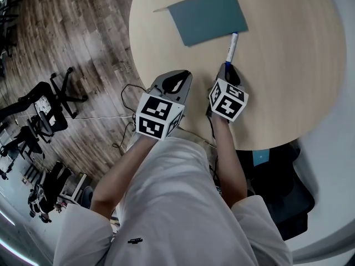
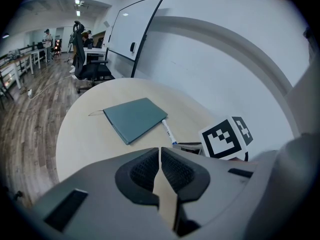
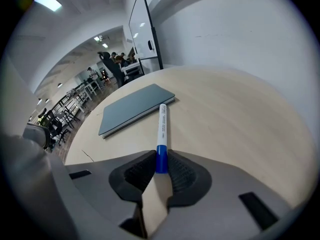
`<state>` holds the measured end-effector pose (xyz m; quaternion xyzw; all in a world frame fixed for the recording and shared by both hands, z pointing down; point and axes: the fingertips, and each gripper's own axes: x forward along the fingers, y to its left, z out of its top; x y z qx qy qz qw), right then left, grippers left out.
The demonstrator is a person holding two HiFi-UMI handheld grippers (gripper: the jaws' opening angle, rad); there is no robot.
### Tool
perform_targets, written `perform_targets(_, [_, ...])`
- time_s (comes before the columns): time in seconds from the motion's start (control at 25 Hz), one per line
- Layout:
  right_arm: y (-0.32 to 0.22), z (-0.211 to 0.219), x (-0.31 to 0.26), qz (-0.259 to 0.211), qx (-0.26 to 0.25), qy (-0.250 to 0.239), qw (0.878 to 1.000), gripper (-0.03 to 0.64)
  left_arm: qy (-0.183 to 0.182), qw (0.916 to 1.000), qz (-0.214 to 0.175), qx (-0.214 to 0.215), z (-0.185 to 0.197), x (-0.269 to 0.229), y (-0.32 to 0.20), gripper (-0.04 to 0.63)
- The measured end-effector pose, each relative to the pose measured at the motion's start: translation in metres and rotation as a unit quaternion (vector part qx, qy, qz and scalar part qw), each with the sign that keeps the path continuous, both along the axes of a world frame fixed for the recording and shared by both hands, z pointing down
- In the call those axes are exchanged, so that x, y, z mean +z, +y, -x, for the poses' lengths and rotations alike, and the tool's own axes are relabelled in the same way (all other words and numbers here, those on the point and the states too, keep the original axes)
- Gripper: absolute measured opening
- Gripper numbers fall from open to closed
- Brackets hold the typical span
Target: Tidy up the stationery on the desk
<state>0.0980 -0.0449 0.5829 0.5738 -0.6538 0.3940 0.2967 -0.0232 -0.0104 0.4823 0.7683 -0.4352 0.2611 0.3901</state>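
A white marker (image 1: 231, 47) with a blue cap lies on the round wooden table (image 1: 288, 65), its far end touching the teal notebook (image 1: 208, 16). My right gripper (image 1: 227, 68) is shut on the marker's (image 3: 161, 129) blue cap end, the jaws pressed against both sides of it in the right gripper view (image 3: 161, 156). The notebook (image 3: 134, 107) lies flat and closed beyond it. My left gripper (image 1: 178, 76) hovers at the table's near edge, shut with nothing between its jaws (image 2: 160, 151). From there the notebook (image 2: 134, 118) and marker (image 2: 168, 132) lie ahead.
Office chairs (image 1: 50, 101) and cables stand on the wood floor left of the table. A whiteboard (image 2: 132, 31) stands behind the table, with a chair (image 2: 87, 66) beside it. People are at desks far off. A dark bag sits under the table's right side (image 1: 277, 182).
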Motion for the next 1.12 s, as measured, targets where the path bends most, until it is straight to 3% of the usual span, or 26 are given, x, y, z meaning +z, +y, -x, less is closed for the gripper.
perform_targets(0.48, [0.012, 0.001, -0.024, -0.014, 0.016, -0.016, 1.0, 0.093, 0.006, 0.9999, -0.009, 0.006, 0.011, -0.012, 0.002, 0.031])
perform_targets(0.88, [0.023, 0.006, -0.056, -0.034, -0.06, -0.01, 0.998, 0.094, 0.005, 0.9997, -0.019, 0.014, 0.029, -0.018, 0.008, 0.031])
perform_targets(1.12, [0.02, -0.006, -0.062, -0.025, -0.009, -0.043, 0.999, 0.094, 0.007, 0.9997, -0.024, 0.006, 0.037, -0.023, 0.009, 0.031])
